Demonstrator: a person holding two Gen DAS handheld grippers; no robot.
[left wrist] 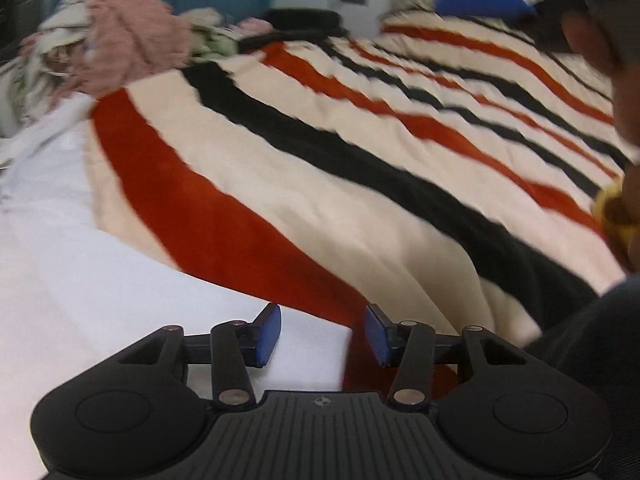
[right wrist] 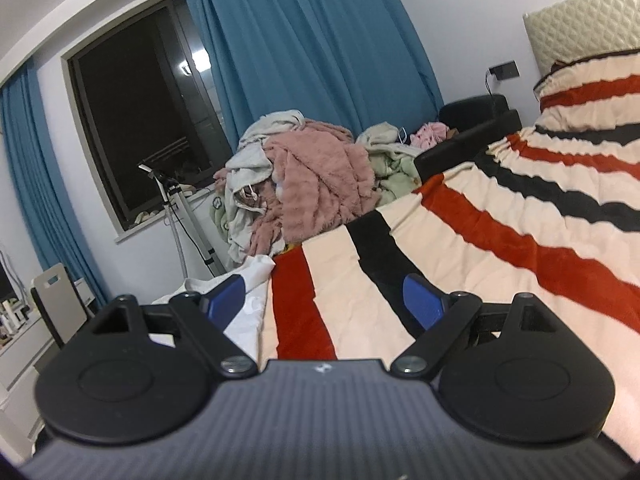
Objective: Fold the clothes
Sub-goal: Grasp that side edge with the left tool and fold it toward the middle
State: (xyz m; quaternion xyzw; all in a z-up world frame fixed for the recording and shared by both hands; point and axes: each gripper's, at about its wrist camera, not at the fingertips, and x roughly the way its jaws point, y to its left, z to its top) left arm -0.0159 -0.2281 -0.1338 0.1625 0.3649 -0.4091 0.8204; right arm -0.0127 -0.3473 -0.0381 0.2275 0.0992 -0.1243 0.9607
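The left wrist view is blurred and looks down on the bed, where a white garment (left wrist: pixel 100 280) lies flat on the striped blanket (left wrist: pixel 360 152). The left gripper (left wrist: pixel 322 334) hangs just above the edge of this garment with its jaws half open; the white cloth shows in the gap between the blue pads (left wrist: pixel 269 334), but they do not press on it. At the right edge of this view a person's dark sleeve (left wrist: pixel 592 344) appears, and the other gripper's blue pad shows far up. The right wrist view is sharp and shows more of the room: a dark window (right wrist: pixel 136 128), blue curtains (right wrist: pixel 304 40), a padded headboard (right wrist: pixel 584 24), and a pile of clothes (right wrist: pixel 316 176) heaped beyond the far side of the bed. The right gripper (right wrist: pixel 324 304) stands wide open and holds nothing, above the blanket (right wrist: pixel 500 216). Only a corner of the white garment (right wrist: pixel 252 300) is seen here, behind the left pad.
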